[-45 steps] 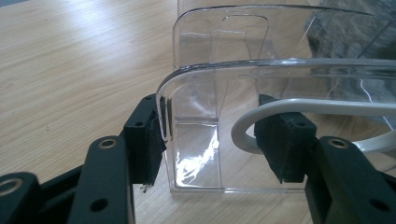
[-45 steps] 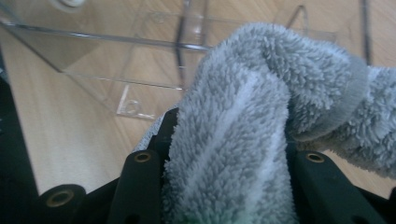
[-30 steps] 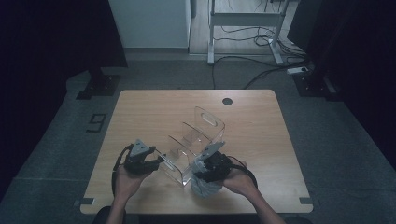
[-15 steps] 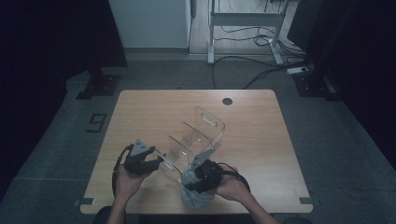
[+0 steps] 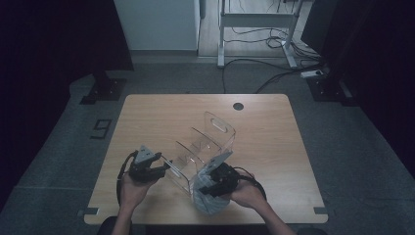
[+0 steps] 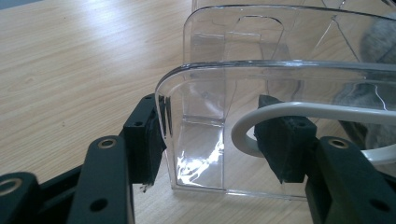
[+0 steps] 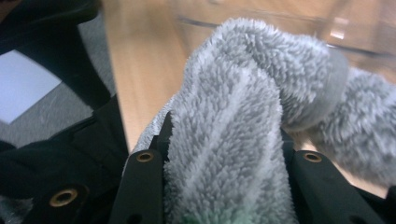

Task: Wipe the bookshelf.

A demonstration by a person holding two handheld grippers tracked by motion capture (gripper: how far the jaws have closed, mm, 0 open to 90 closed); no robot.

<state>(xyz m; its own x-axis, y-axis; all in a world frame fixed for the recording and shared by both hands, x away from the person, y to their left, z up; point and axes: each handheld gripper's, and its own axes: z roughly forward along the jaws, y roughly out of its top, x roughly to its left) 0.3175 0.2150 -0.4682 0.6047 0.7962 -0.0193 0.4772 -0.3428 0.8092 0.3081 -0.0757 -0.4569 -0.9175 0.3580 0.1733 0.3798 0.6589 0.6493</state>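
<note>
Our left claw (image 6: 219, 140) straddles the near end wall of the clear organiser (image 5: 205, 147): one jaw sits outside against the corner, the other inside, with a white cable loop (image 6: 280, 116) lying across it. The jaws look set on the wall rather than squeezed flat, and we judge this grip is there to steady the organiser while the other hand works. Our right claw (image 7: 224, 158) is clamped on a grey fluffy cloth (image 7: 252, 102), the pile bulging out between and above both jaws. From above, the cloth (image 5: 208, 196) hangs in a bunch at the organiser's near right corner, close to the front edge of the surface (image 5: 147, 112), with the right claw (image 5: 215, 183) just over it. We take it the cloth is meant for one of the compartments, and it is held high and gathered so it can clear the wall.

The surface is pale wood with a round cable hole (image 5: 238, 106) near the far edge. Beyond lie grey carpet, a white metal frame (image 5: 254, 29) and loose cables (image 5: 264, 73) in a dim room.
</note>
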